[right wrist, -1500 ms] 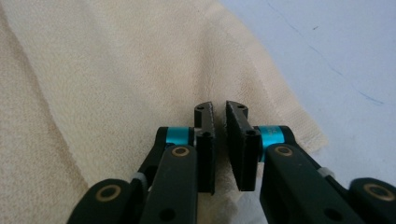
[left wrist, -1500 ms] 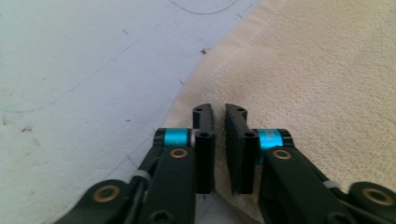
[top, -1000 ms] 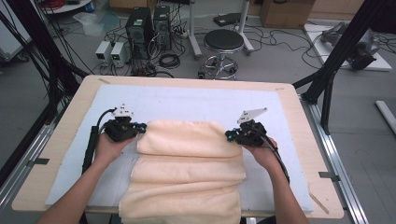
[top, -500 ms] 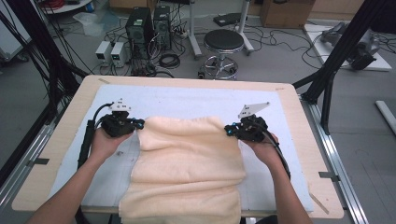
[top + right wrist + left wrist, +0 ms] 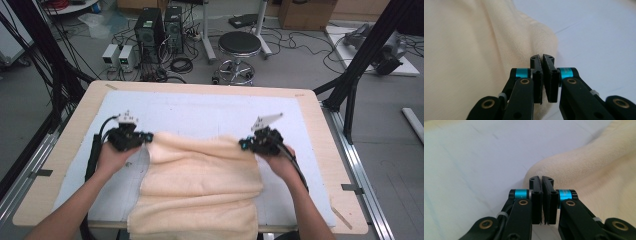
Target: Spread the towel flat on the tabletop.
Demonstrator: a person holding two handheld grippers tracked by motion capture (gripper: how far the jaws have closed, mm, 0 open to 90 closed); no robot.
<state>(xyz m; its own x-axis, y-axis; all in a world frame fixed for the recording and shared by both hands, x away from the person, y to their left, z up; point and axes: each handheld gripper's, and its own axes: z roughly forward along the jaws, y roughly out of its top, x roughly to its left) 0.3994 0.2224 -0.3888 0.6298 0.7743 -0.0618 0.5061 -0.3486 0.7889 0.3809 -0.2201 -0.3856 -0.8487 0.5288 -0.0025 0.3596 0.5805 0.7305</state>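
Cables, two computer towers (image 5: 159, 27) and one round stool (image 5: 239, 44) clutter the grey floor behind the pale wooden surface (image 5: 320, 135), which has a white mat on top. One cream towel (image 5: 200, 185) lies on it, its near end spilling over the front edge and cut off by the frame. Left tongs (image 5: 148, 136) and right tongs (image 5: 242, 144) are each pinched tight on a far corner of the towel. Honestly the fabric between the jaws is barely visible in the gripper views, just bulging behind them.
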